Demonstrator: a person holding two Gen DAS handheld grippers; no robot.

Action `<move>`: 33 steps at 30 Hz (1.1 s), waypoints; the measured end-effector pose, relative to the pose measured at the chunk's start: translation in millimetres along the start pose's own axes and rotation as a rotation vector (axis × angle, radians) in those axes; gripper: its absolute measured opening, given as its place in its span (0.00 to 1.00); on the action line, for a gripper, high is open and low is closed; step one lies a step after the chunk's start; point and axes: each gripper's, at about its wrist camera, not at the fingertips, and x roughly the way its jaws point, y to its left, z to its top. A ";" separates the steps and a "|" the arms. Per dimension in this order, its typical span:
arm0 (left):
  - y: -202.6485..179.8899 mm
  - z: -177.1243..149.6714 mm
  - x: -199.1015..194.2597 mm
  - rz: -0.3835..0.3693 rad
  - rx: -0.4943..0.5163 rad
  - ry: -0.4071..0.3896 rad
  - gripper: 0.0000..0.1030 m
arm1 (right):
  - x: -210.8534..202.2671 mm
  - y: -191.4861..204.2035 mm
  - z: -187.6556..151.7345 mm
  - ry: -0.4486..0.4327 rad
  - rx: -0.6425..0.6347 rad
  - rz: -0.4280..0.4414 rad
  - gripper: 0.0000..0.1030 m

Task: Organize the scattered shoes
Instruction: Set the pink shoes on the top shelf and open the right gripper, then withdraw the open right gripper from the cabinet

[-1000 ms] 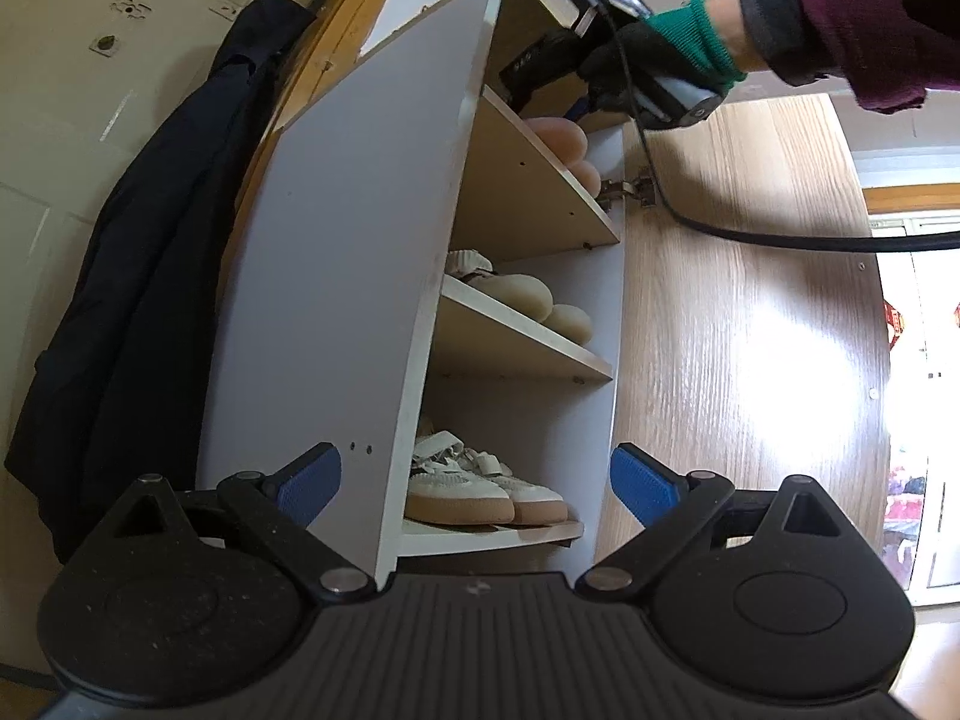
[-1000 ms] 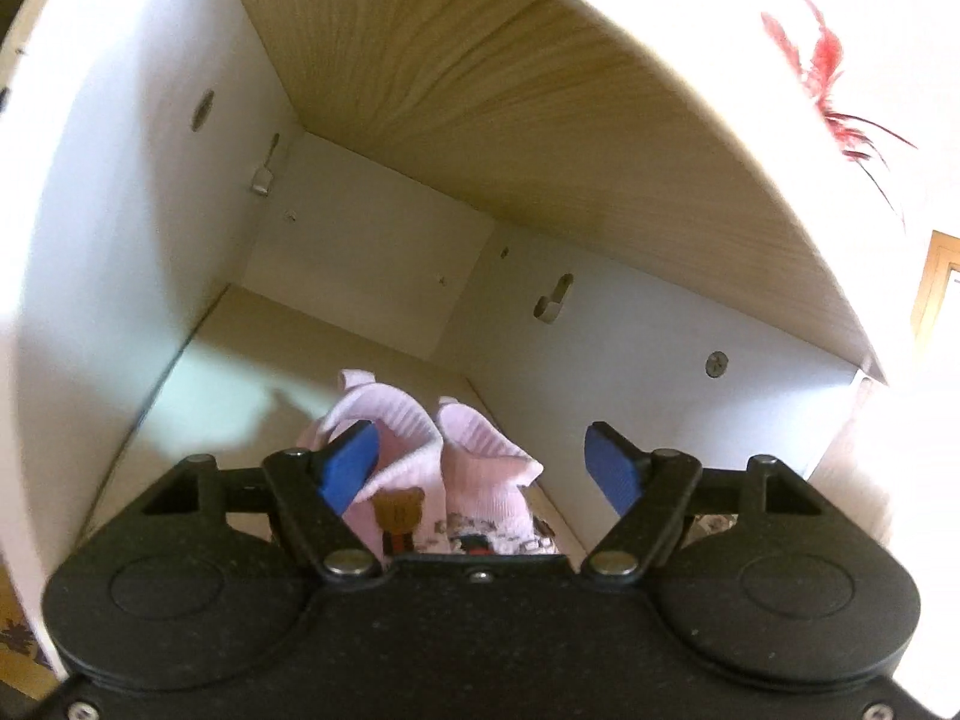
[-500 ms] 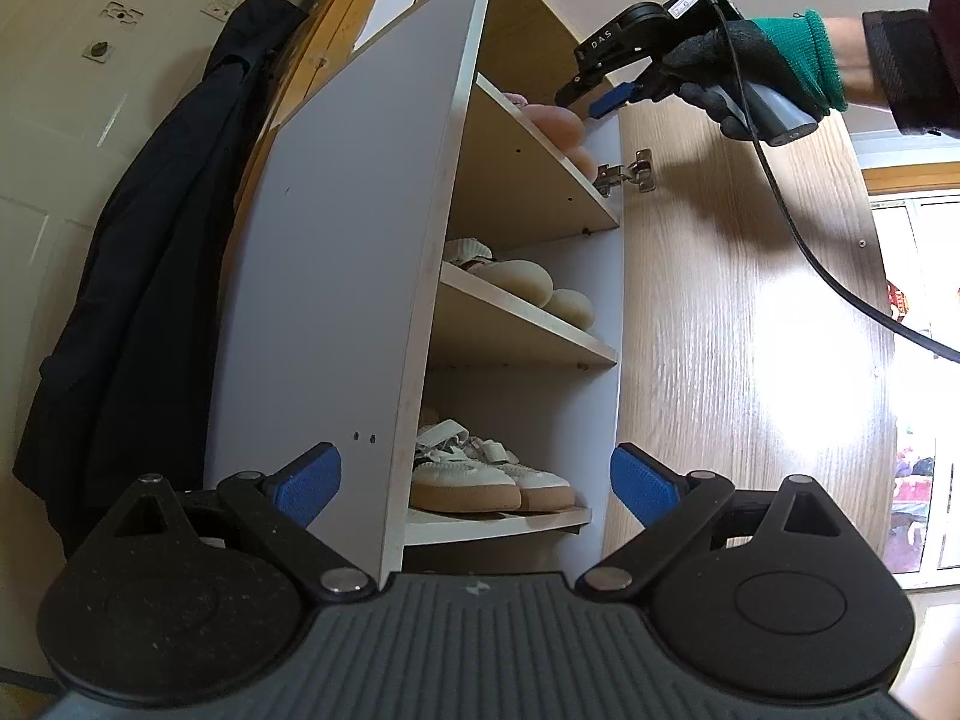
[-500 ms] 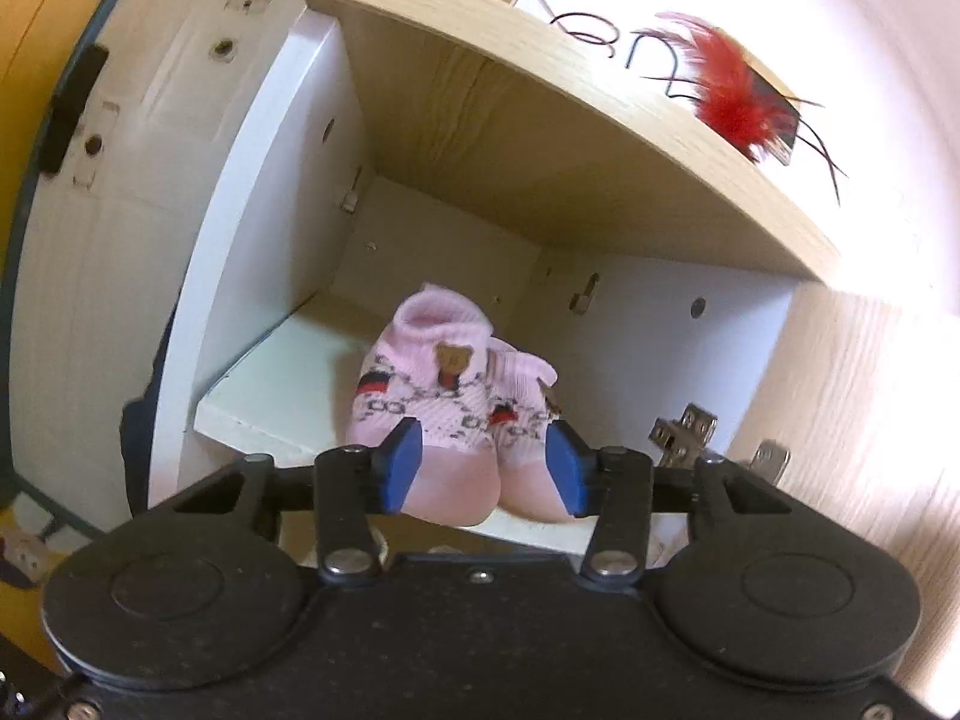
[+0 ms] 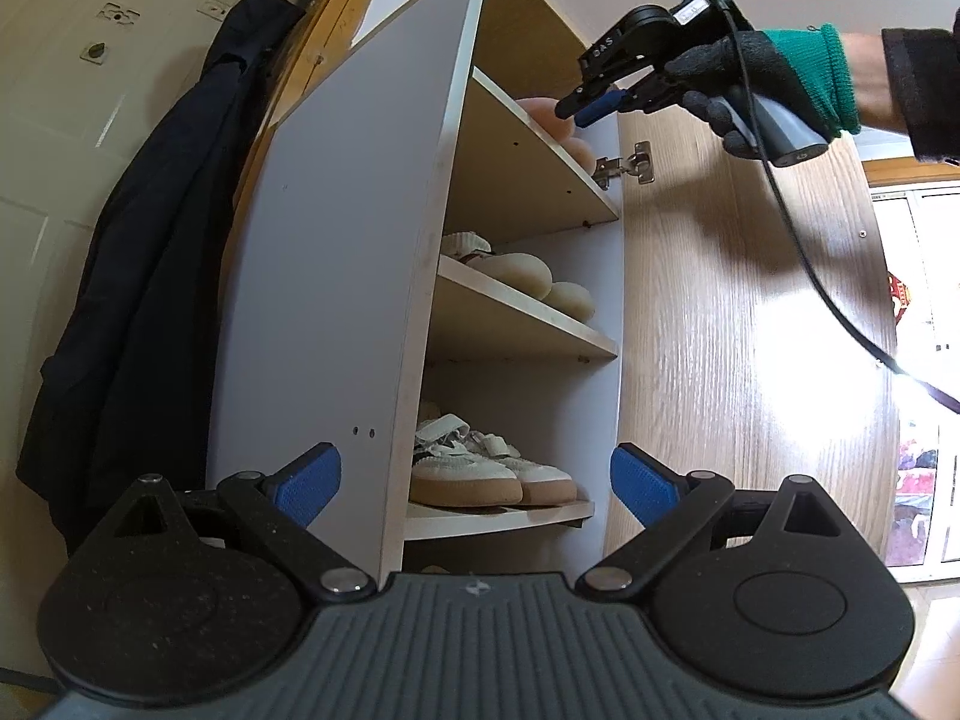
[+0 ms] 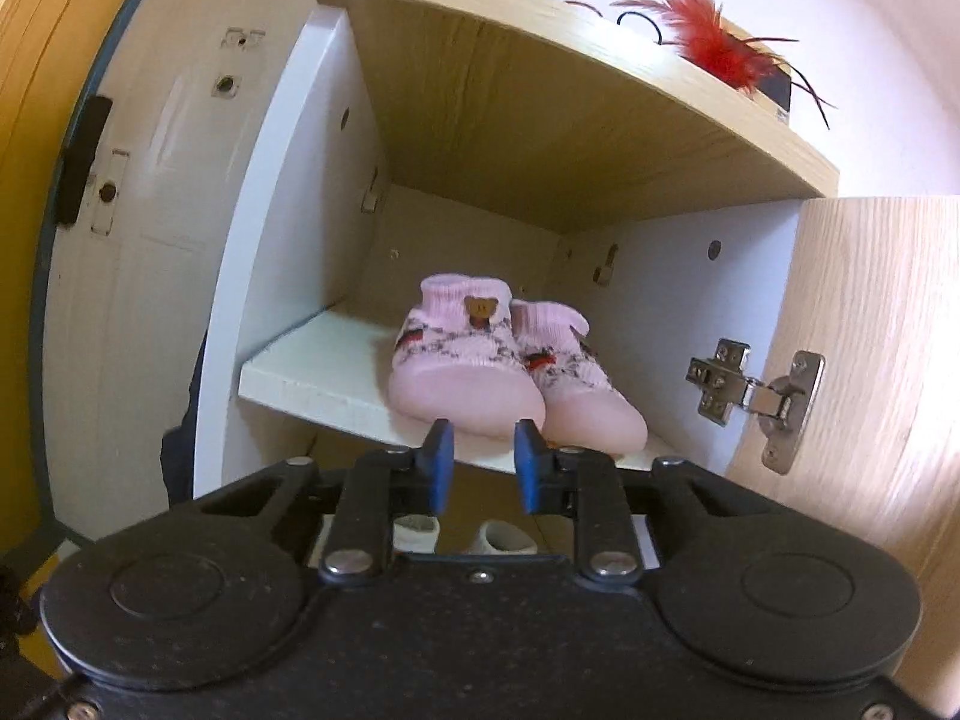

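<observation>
Behind everything, a pale panelled door (image 5: pixel 66 138) is standing with a dark coat (image 5: pixel 150 252) hanging against it, partly screened by the open white door (image 5: pixel 336 276) of the shoe cabinet (image 5: pixel 528 192). From the left wrist view, only the rounded toes of the pink baby shoes (image 5: pixel 549 117) are peeking over the top shelf (image 6: pixel 336 378), while the right wrist view is showing the pair (image 6: pixel 498 360) whole, sitting side by side at the shelf's front edge, a small bear patch on one cuff. Cream slippers (image 5: pixel 528 279) are lying on the middle shelf and white strap sneakers (image 5: pixel 480 468) on the lower one, their heels hidden behind the door. Small white letters on the right gripper (image 5: pixel 585 108) are showing but not reading clearly. Its jaws have just been closing and are standing narrowly apart with nothing between them, just short of the pink toes (image 6: pixel 477 450). A gloved hand (image 5: pixel 762 84) is gripping its handle, its cable running off frame. Left gripper (image 5: pixel 474 480) fingers are spreading wide, holding nothing. Red feathers (image 6: pixel 714 42) are resting atop the cabinet, visible only to the right camera.
</observation>
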 end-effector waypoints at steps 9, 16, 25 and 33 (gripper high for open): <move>2.8 -0.8 3.4 -0.009 -0.009 0.017 0.95 | -0.3 -2.4 -7.9 0.009 0.062 -0.006 0.35; 3.7 -12.5 22.0 -0.027 -0.073 0.159 0.98 | -57.6 -4.6 -71.7 0.020 0.180 -0.041 0.85; -19.8 -28.4 35.8 -0.006 -0.106 0.330 1.00 | -134.5 6.9 -209.5 0.082 0.364 -0.120 1.00; -54.1 -42.1 19.7 -0.071 0.036 0.466 1.00 | -212.1 40.8 -347.6 0.256 0.575 -0.237 1.00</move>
